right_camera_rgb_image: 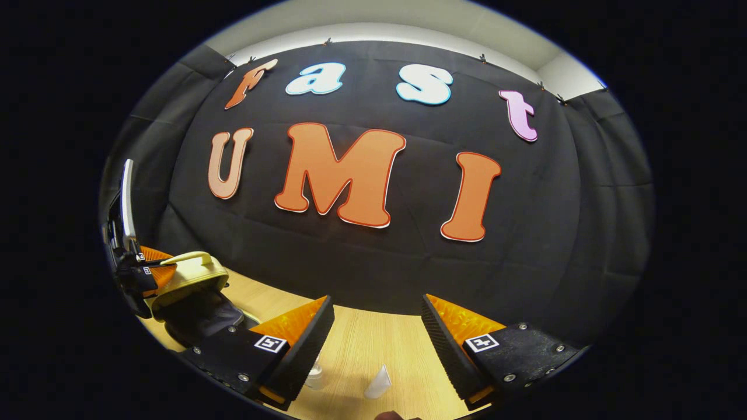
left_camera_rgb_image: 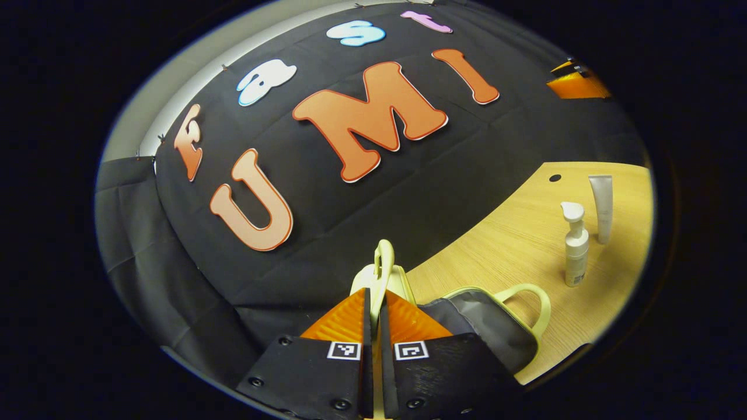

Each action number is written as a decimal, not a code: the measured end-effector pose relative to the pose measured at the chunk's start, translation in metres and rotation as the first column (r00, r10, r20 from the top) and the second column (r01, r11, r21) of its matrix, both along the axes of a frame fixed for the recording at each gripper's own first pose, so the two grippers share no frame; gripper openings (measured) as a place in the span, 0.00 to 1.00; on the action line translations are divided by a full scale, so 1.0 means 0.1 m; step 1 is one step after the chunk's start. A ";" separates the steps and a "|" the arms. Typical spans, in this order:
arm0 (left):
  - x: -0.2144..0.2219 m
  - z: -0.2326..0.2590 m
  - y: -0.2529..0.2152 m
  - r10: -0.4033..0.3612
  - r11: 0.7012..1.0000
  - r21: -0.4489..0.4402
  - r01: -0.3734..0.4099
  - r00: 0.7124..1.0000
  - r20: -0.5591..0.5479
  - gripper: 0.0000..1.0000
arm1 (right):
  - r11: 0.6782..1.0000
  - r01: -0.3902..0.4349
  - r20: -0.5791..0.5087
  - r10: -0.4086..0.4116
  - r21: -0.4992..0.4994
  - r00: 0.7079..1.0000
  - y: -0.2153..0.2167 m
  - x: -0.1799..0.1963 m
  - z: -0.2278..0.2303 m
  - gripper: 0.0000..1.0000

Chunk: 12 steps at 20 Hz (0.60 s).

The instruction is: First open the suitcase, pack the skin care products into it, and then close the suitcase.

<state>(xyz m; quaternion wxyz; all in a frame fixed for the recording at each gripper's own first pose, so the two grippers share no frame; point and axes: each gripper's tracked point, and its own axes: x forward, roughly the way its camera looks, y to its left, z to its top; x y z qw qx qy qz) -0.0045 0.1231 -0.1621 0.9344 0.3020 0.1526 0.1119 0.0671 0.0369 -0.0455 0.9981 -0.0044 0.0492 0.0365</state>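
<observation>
Left claw [left_camera_rgb_image: 375, 309] clamped on suitcase lid [left_camera_rgb_image: 382, 274]

The left gripper [left_camera_rgb_image: 373, 318] carried two black finger mounts with round screw heads, each bearing a small square black-and-white marker, and wedge-shaped ribbed fingers [left_camera_rgb_image: 344, 319]. The right gripper [right_camera_rgb_image: 378, 326] had the same build: black screwed plates, square markers, ridged wedge fingers [right_camera_rgb_image: 461, 322].
</observation>
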 end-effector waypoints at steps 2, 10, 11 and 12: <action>0.00 -0.01 0.00 0.001 1.000 -0.027 -0.001 1.000 0.017 0.07 | 1.000 0.023 -0.001 -0.023 -0.014 1.000 0.03 -0.03 0.02 0.95; -0.02 0.08 0.33 0.080 0.990 -0.124 -0.066 0.991 0.104 0.08 | 0.999 0.046 -0.052 -0.045 0.002 0.998 0.38 -0.06 0.01 0.95; -0.04 0.09 0.40 0.094 0.988 -0.129 -0.079 0.989 0.115 0.10 | 0.999 0.043 -0.054 -0.043 0.003 0.998 0.44 -0.04 0.03 0.95; -0.04 0.10 0.46 0.105 0.988 -0.124 -0.090 0.987 0.120 0.10 | 0.999 0.038 -0.057 -0.038 0.007 0.998 0.51 -0.03 0.03 0.95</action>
